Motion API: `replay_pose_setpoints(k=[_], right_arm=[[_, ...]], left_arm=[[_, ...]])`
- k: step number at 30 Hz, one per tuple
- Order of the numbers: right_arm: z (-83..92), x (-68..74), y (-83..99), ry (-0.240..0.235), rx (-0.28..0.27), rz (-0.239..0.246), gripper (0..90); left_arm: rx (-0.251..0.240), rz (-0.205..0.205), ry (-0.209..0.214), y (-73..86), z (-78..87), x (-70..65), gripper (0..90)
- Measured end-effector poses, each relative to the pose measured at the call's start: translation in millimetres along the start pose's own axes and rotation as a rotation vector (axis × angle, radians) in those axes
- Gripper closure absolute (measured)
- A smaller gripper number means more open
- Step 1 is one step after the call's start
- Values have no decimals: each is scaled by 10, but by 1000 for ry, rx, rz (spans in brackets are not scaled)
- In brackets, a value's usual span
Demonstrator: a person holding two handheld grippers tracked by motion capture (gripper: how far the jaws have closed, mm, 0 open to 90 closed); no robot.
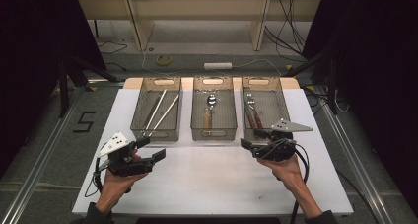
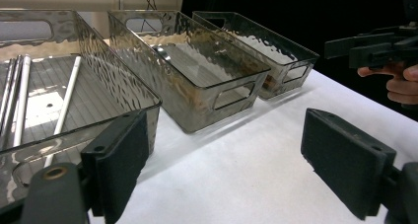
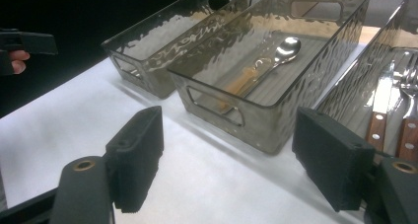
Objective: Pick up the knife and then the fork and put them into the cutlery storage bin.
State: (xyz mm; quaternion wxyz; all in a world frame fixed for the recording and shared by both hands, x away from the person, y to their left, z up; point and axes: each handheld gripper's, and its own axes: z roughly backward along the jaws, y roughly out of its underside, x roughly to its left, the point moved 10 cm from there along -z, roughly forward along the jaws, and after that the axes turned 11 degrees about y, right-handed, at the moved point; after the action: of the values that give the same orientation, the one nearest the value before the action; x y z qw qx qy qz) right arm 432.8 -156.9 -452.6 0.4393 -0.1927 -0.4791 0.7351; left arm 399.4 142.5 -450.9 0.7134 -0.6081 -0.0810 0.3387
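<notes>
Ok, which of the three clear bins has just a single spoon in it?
The middle bin: one wooden-handled spoon. The left bin holds white sticks, the right bin several utensils.

Both grippers held low, jaws wide apart, nothing between the pads.
Left gripper (image 1: 150, 150) sits in the left hand (image 1: 118, 182), forearm entering from the bottom edge, jaws aimed up and right. Right gripper (image 1: 252, 142) sits in the right hand (image 1: 286, 167), jaws aimed left.

Two hand-held grippers (image 1: 153, 149) (image 1: 250, 139) before three bins (image 1: 213, 133)
</notes>
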Motion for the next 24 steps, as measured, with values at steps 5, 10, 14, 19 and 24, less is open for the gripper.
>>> replay_pose_setpoints(k=[5, 10, 14, 19, 24], right_arm=[[58, 13, 48, 4, -13, 1, 258], [110, 38, 80, 4, -25, 10, 243], [139, 53, 109, 1, -27, 16, 240], [163, 71, 149, -3, -28, 17, 240], [182, 85, 175, -4, -31, 23, 241]], left_arm=[[0, 4, 5, 1, -4, -7, 179], [0, 5, 8, 2, -4, -15, 176], [4, 2, 11, 6, -4, -22, 174], [4, 3, 11, 9, -10, -30, 171], [2, 7, 11, 10, -6, -38, 171]])
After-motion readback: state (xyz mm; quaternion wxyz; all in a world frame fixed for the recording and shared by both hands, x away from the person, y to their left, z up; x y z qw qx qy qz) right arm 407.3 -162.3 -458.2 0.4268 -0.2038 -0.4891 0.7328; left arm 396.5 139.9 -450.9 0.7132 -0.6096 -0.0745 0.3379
